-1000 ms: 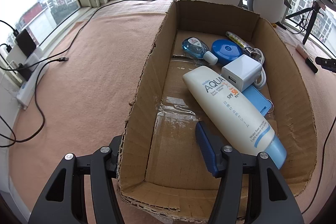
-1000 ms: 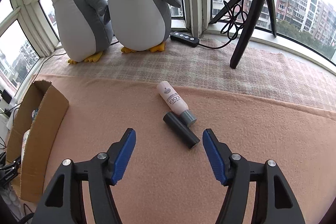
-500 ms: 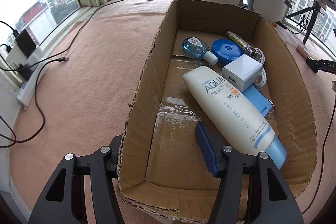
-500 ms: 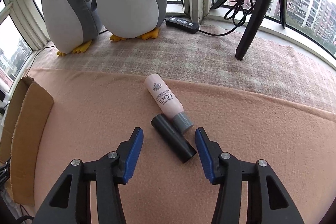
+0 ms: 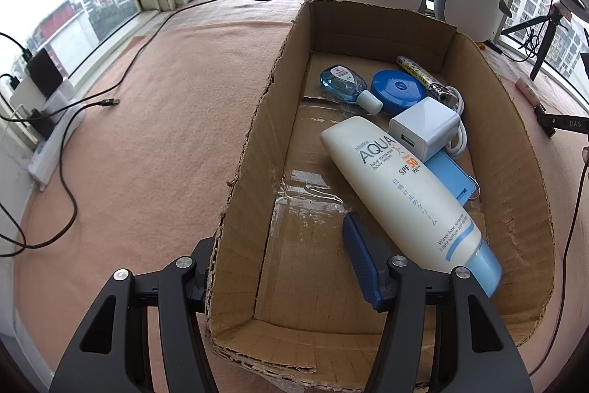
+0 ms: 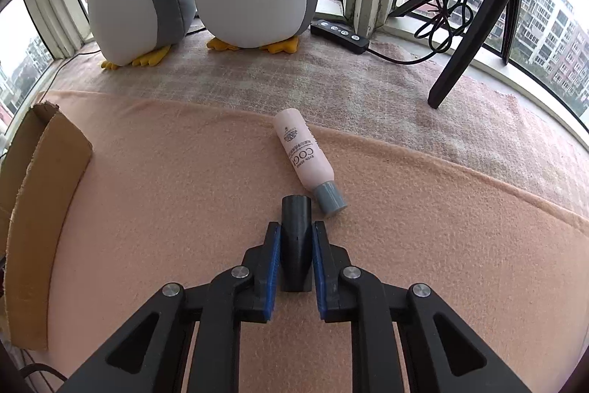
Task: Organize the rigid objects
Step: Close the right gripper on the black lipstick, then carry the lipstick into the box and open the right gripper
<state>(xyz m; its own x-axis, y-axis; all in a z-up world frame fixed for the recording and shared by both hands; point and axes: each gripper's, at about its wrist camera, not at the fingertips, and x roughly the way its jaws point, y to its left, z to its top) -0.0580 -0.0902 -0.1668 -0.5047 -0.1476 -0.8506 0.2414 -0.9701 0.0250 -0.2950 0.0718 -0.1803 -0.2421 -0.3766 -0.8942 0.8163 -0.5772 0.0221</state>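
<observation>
Right gripper (image 6: 296, 255) fingers now closed on the black tube (image 6: 296, 238), lying beside the pink bottle (image 6: 303, 153). Left gripper (image 5: 283, 253) unmoved, open astride the box (image 5: 246, 168) wall. Ready for lifting boxward.

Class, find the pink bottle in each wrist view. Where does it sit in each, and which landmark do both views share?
Left wrist: the pink bottle is small, at the far right, outside the box's right wall.
Right wrist: it lies near the centre on the blanket, cap end beside the black tube.
Shared landmark: the box, central in the left wrist view, at the left edge in the right.
</observation>
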